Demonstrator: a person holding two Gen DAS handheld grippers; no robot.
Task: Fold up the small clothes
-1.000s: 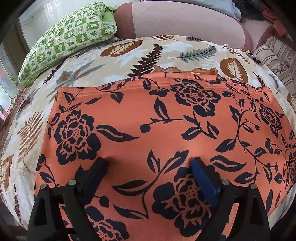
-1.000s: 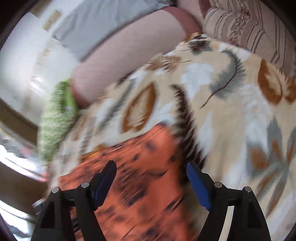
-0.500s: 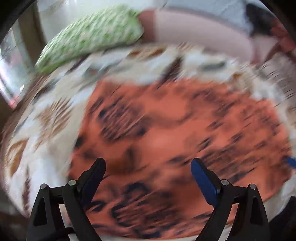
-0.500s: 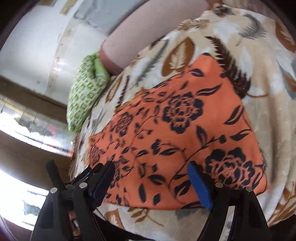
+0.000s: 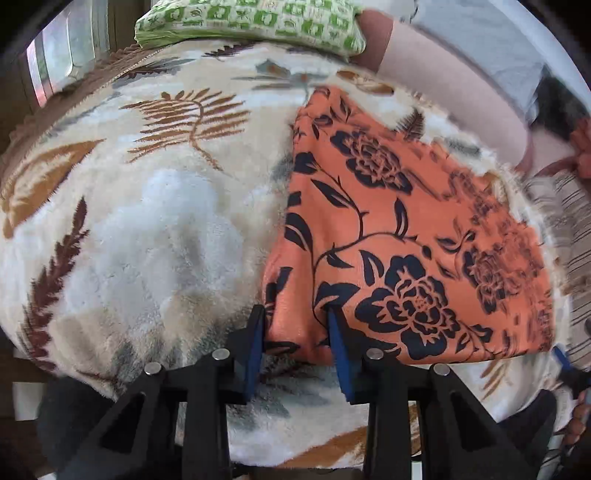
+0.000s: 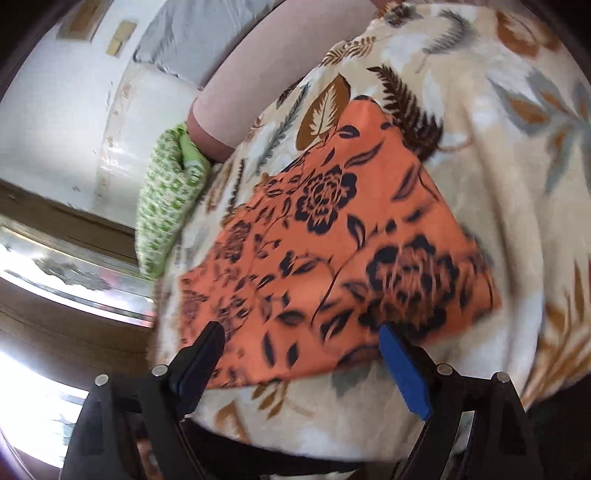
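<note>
Left wrist view: the left hand-held gripper (image 5: 295,328) is closing on the near left corner of the orange floral garment (image 5: 406,236).
From there the garment runs away rightward across the leaf-print blanket (image 5: 147,229); the right hand-held gripper (image 6: 301,345) hovers wide open, empty, over its near edge.

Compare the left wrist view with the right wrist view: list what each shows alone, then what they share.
Left wrist only: the left gripper, its jaws closing with the near left corner of the orange cloth bunched between them; a striped cushion at the right edge.

Right wrist only: the right gripper, open over the cloth's near edge with nothing pinched, and a white wall.

Both: the orange cloth lying on the leaf-print blanket, the green pillow, the pink bolster and a window.
</note>
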